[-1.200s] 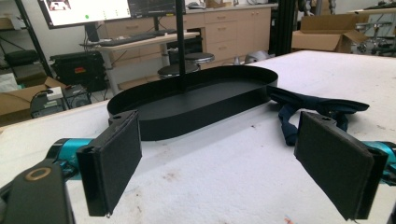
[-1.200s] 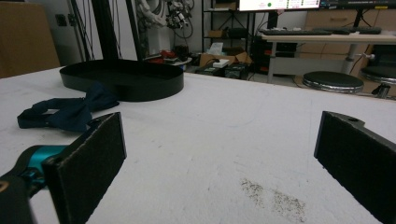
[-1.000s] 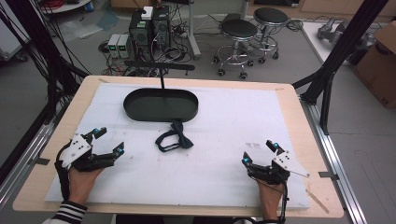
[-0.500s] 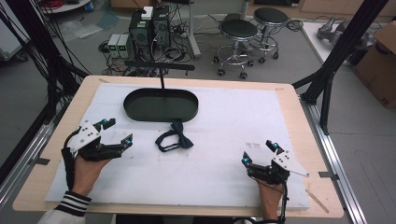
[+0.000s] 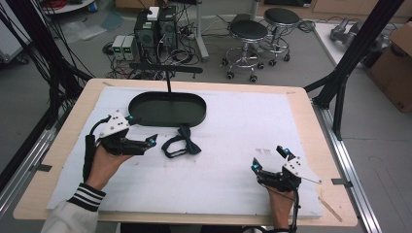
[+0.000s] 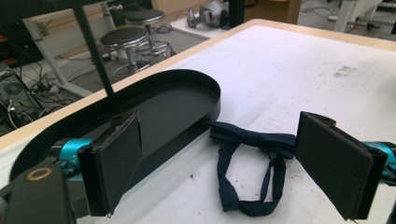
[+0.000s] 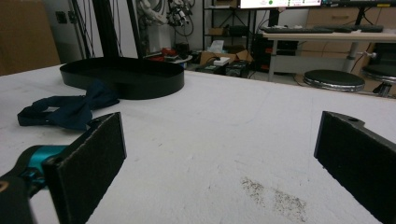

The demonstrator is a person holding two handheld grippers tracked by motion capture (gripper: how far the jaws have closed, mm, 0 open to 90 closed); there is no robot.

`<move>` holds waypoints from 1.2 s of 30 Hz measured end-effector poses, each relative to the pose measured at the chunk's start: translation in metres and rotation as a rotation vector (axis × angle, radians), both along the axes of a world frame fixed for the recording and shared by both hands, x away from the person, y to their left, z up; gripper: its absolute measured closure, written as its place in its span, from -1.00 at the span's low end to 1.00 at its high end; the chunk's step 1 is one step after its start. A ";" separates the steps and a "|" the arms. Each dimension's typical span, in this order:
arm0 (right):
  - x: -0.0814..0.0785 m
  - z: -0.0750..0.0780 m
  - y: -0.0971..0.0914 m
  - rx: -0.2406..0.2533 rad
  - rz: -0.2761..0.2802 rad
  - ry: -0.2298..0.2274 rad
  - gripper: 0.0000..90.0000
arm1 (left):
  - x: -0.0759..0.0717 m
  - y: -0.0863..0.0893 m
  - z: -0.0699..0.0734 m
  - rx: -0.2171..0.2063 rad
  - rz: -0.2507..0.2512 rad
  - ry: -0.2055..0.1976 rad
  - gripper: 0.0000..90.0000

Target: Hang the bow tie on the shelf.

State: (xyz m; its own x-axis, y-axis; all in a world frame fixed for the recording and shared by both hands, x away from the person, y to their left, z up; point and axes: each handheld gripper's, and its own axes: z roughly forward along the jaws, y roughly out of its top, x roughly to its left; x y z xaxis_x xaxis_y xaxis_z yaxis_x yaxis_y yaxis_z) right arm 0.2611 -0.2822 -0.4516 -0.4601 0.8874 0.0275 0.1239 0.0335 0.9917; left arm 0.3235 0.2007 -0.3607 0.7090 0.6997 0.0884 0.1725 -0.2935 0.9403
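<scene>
white-covered table (image 5: pixel 228 145), stools (image 5: pixel 248 30) behind | bow tie (image 5: pixel 179 145) beside tray (image 5: pixel 167 109) | both grippers' fingers spread

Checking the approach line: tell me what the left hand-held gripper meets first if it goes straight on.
Probably the dark navy fabric bow tie, lying between its open jaws ahead; the black oval tray sits just left.

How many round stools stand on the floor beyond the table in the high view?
2: one stool beyond the table's far edge, the other stool just right of it and farther back. More may be hidden outside the picture.
</scene>
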 end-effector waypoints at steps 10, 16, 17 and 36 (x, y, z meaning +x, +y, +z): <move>0.000 0.000 0.000 0.001 0.001 0.001 -0.98 | 0.008 -0.027 0.003 0.033 -0.029 0.062 -0.65; 0.000 0.000 0.000 0.002 0.001 0.002 -0.97 | 0.015 -0.042 0.008 0.066 -0.041 0.123 -0.63; 0.000 0.000 0.000 -0.001 0.000 0.000 -0.97 | 0.018 -0.050 0.010 0.082 -0.049 0.152 -0.63; 0.000 0.000 -0.001 0.008 0.001 -0.003 -0.98 | 0.040 -0.097 -0.016 0.176 -0.050 0.394 -0.43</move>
